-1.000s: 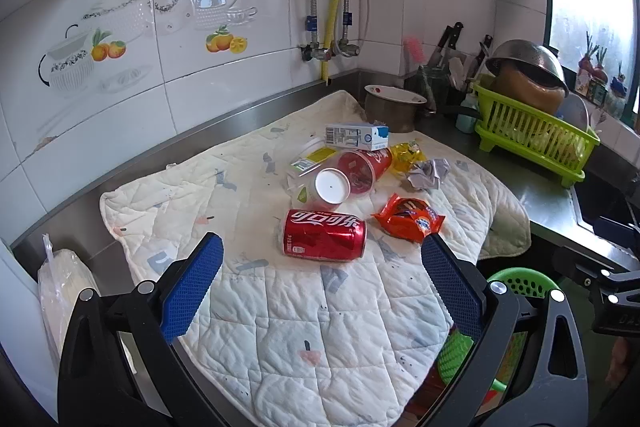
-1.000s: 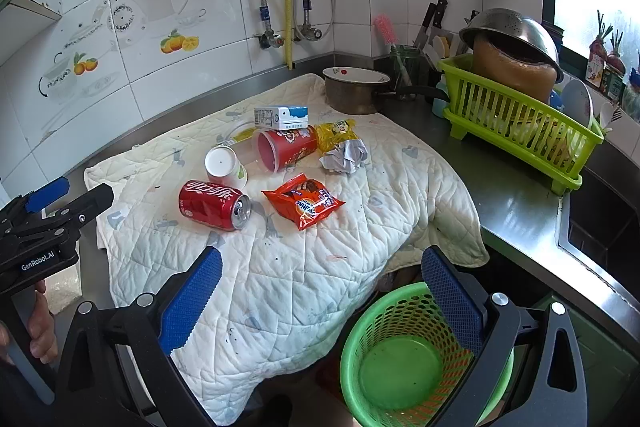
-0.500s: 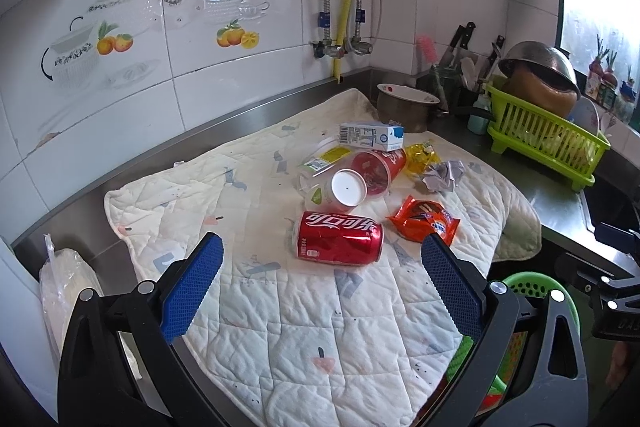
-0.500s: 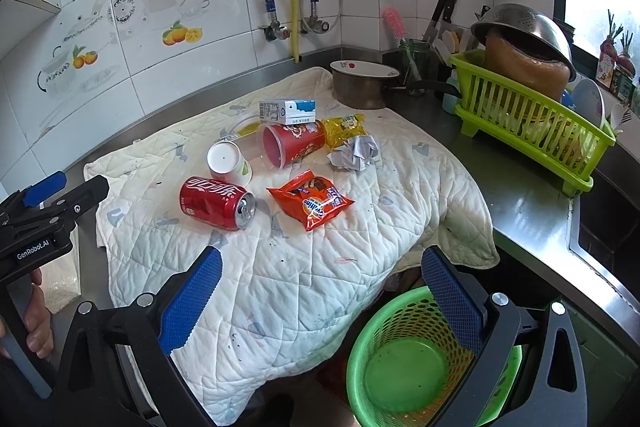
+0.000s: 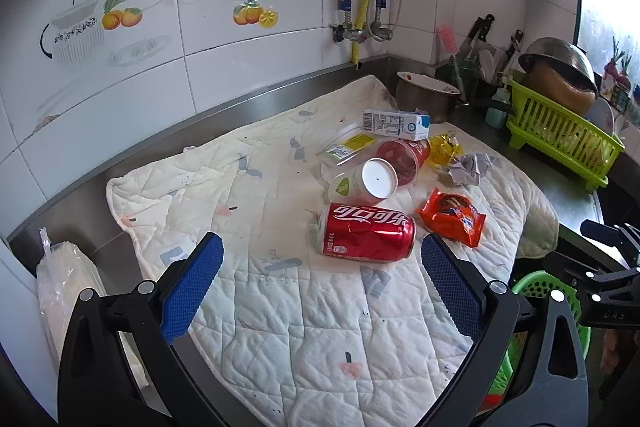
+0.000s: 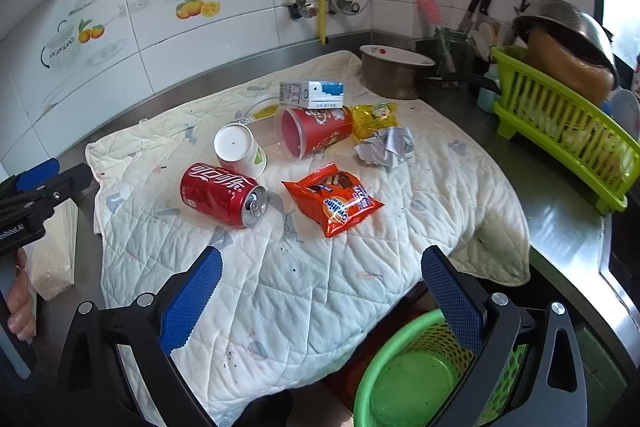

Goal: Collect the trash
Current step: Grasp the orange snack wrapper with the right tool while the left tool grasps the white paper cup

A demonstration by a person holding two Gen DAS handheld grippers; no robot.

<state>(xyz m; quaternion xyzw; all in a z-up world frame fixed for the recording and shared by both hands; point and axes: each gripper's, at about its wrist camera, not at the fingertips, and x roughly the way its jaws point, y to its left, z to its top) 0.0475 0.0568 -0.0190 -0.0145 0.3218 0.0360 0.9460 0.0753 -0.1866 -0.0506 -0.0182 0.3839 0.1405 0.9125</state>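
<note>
Left wrist view: we are holding our released left gripper (image 5: pixel 320 279) just near of the Coca-Cola can (image 5: pixel 366 231), lying crosswise.

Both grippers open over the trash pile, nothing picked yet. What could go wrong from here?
1. The red can lies on its side on the quilted mat, touching the white cup; a sideways nudge from the left gripper could roll it or knock the cup.
2. Its opened end may drip when lifted.
3. The green basket sits below the mat's edge, partly behind the right gripper; a drop could miss.
</note>
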